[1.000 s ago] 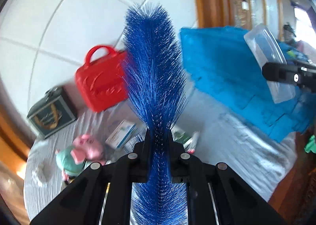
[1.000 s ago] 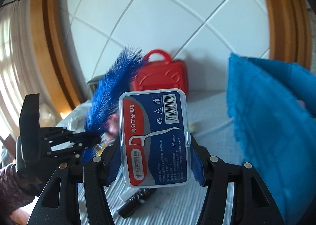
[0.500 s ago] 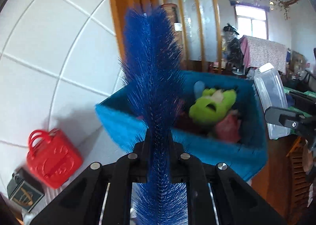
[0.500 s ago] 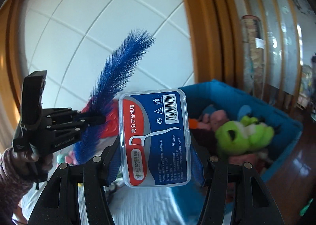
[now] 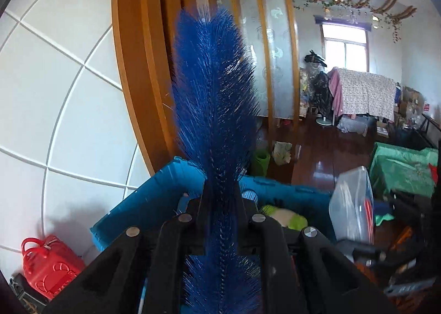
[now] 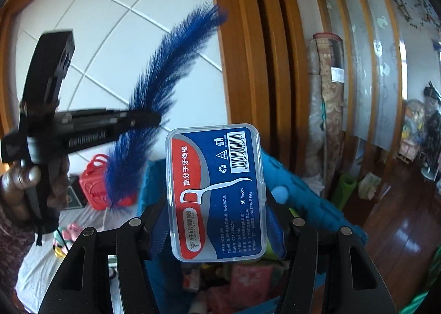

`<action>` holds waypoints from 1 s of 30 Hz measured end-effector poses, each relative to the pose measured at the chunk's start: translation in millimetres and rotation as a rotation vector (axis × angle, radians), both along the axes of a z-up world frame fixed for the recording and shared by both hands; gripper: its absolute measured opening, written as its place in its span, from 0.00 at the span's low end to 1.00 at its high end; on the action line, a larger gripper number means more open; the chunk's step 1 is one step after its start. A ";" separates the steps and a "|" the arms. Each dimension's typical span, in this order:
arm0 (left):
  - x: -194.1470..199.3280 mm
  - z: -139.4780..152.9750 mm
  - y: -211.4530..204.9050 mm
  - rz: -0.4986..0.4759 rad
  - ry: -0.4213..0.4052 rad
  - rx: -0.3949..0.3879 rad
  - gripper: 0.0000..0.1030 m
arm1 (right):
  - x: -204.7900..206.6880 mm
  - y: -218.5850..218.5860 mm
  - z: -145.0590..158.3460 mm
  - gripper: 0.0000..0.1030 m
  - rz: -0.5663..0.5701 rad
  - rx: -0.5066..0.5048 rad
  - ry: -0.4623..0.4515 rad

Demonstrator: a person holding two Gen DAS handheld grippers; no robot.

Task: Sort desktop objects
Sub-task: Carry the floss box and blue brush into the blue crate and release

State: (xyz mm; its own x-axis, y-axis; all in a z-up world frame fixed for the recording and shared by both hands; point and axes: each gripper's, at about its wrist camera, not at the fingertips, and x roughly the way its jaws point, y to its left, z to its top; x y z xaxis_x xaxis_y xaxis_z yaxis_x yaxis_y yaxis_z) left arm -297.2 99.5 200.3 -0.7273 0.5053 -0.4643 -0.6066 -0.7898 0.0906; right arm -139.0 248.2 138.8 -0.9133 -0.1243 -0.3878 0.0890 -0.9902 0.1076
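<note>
My left gripper is shut on a long blue bristle brush, held upright above the near rim of the blue bin. The brush and left gripper also show in the right wrist view, at the left. My right gripper is shut on a clear floss pick box with a blue and red label, held over the blue bin. The box shows edge-on in the left wrist view. The bin holds a green plush toy and other soft items.
A red toy case and a dark tin stand on the grey tablecloth by the white tiled wall. A pink pig toy lies on the cloth. Wooden slats and a room with dark floor lie beyond the bin.
Both grippers have swung right from the table toward the blue bin, carrying the brush and the floss box. The bin now sits directly below both; the red case has slid to the far left.
</note>
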 end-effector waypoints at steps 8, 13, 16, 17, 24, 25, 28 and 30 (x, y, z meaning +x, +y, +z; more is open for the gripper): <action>-81.7 -34.3 28.5 0.128 -0.081 -0.022 0.24 | -60.8 27.5 -28.3 0.58 -0.001 0.027 -0.123; -87.3 -46.7 16.7 0.195 -0.068 -0.048 0.33 | -74.4 24.7 -33.1 0.87 -0.020 0.039 -0.117; -72.6 -42.0 8.6 0.203 -0.021 -0.031 0.52 | -74.6 21.1 -33.1 0.88 -0.010 0.039 -0.082; -67.7 -41.4 4.3 0.199 -0.003 -0.023 0.59 | -71.5 19.1 -33.4 0.88 -0.003 0.026 -0.074; -34.7 -32.8 -3.2 0.186 0.102 -0.041 0.83 | -56.5 11.0 -37.0 0.89 0.023 -0.028 -0.039; -29.1 -33.4 -8.3 0.189 0.104 -0.031 0.85 | -52.3 9.0 -35.6 0.89 0.025 -0.028 -0.031; -6.5 -39.4 -22.5 0.201 0.134 -0.030 0.86 | -33.9 0.2 -32.2 0.90 0.027 -0.026 0.003; 10.9 -48.0 -36.9 0.204 0.147 -0.018 0.86 | -21.8 -6.6 -32.3 0.91 0.030 -0.026 0.023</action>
State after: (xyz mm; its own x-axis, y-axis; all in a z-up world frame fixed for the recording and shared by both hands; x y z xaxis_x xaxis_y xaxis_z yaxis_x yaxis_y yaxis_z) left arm -286.3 62.5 152.3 -0.8739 0.3335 -0.3536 -0.4138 -0.8922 0.1811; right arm -160.8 241.6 106.5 -0.9178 -0.1610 -0.3630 0.1210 -0.9840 0.1306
